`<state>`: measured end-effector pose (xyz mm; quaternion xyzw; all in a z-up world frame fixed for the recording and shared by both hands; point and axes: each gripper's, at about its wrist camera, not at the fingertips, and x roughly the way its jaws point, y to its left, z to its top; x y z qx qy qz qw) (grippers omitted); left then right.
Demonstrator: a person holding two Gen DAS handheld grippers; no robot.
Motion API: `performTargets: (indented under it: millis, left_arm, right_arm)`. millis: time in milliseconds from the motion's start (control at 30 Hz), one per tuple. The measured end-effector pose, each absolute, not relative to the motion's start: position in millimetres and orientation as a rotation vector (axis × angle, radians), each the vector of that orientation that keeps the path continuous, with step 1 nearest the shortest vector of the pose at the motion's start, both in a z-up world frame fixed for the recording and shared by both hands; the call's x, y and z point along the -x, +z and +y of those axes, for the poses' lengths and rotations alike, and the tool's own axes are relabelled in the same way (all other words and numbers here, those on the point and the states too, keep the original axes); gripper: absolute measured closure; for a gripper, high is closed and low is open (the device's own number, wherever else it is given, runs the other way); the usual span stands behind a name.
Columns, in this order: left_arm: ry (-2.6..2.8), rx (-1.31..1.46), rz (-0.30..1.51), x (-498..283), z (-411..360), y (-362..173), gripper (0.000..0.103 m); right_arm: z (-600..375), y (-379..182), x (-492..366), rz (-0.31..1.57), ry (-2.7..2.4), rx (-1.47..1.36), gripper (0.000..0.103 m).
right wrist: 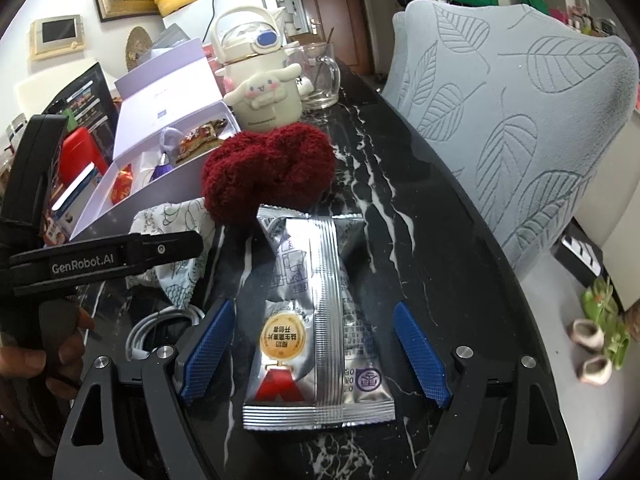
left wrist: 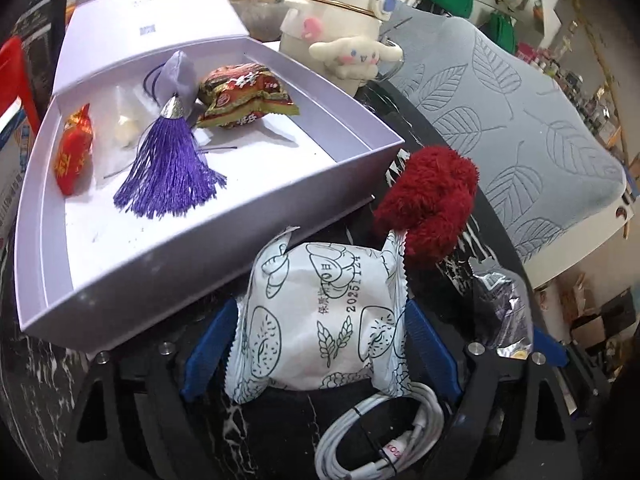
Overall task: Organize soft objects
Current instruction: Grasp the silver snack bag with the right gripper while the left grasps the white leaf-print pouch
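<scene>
A white printed packet [left wrist: 320,320] is straddled by the left gripper [left wrist: 320,344], jaws apart, at lower centre; a silver sachet [right wrist: 316,336] is framed by the right gripper [right wrist: 316,352], likewise spread.

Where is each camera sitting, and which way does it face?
Left wrist: on the left gripper, looking down over a white snack bag at the open box.
Right wrist: on the right gripper, looking down at a silver packet; a hand shows.
Shared: red scrunchie, box.
</scene>
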<state>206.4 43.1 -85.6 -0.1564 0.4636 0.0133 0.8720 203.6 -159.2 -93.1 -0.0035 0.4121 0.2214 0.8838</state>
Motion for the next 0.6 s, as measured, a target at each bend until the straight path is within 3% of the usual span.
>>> performTargets:
  millis: [233, 300, 500, 533, 600]
  left_arm:
    - [0.052, 0.146, 0.983, -211.0, 22.5, -89.6, 0.014]
    - [0.074, 0.07, 0.994, -212.7, 12.8, -92.8, 0.007]
    - [0.084, 0.074, 0.985, -211.4, 15.5, -95.5, 0.006]
    - [0.084, 0.075, 0.984, -210.8, 16.5, -95.3, 0.006]
    - [0.083, 0.075, 0.976, -210.1, 18.3, -95.6, 0.008]
  right_arm:
    - [-154.3, -97.4, -209.9, 0.885, 0.455, 0.016, 0.02]
    - [-151.1, -97.7, -210.5, 0.889, 0.447, 0.032, 0.02]
    - [-148.1, -98.3, -210.5, 0.891, 0.433, 0.052, 0.02]
    - [-147.5, -98.3, -210.3, 0.891, 0.426, 0.059, 0.023]
    - [-146.0, -97.9, -210.1, 0.883, 0.416, 0.081, 0.042]
